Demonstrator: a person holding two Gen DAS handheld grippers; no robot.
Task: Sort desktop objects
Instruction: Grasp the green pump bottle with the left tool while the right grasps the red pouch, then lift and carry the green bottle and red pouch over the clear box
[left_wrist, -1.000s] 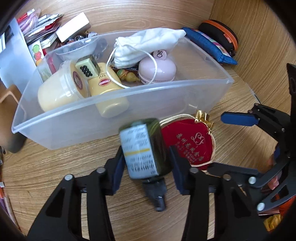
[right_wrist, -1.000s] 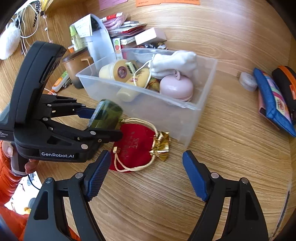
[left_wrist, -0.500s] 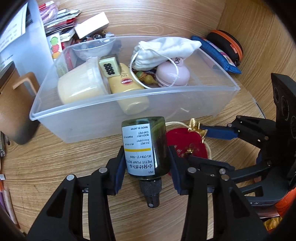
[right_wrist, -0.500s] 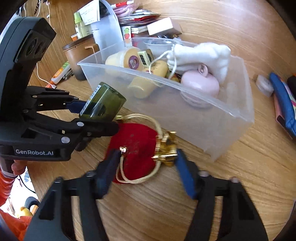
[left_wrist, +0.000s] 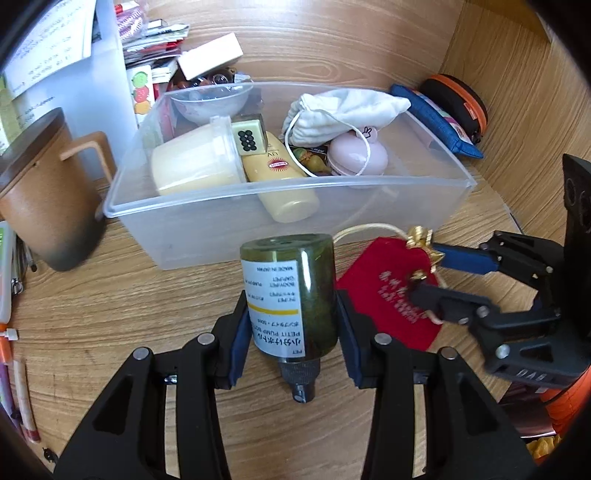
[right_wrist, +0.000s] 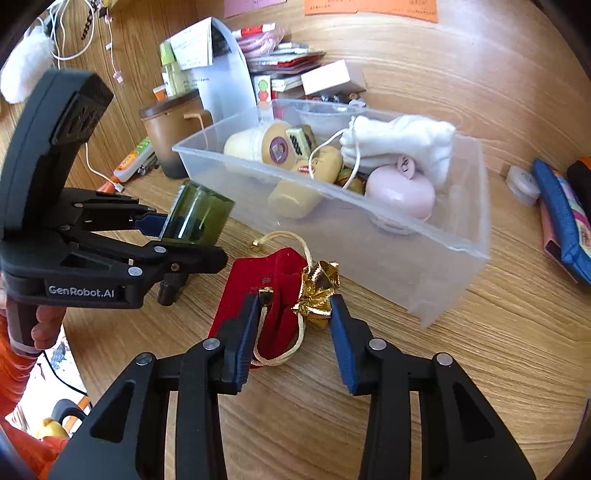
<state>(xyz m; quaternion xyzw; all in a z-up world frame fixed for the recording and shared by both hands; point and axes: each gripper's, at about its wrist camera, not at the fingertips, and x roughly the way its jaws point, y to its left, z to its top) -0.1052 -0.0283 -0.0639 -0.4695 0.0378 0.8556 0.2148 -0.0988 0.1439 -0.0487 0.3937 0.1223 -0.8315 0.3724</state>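
Through the left wrist view, your left claw was clamped on the green pump bottle, held just short of the clear bin, which already held several sorted items. Through the right wrist view, your right claw stood partly open astride the red pouch on the tabletop, gripping nothing yet; bottle and pouch both remained to be binned.

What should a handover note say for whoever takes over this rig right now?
Left gripper: shut on the green pump bottle, held above the desk in front of the clear bin.
Right gripper: open, straddling the red pouch and its gold bow on the desk.
Done: jar, sunscreen tube, white bag and pink case already lie in the bin.
Left: drop the bottle in, then grasp and bin the pouch.
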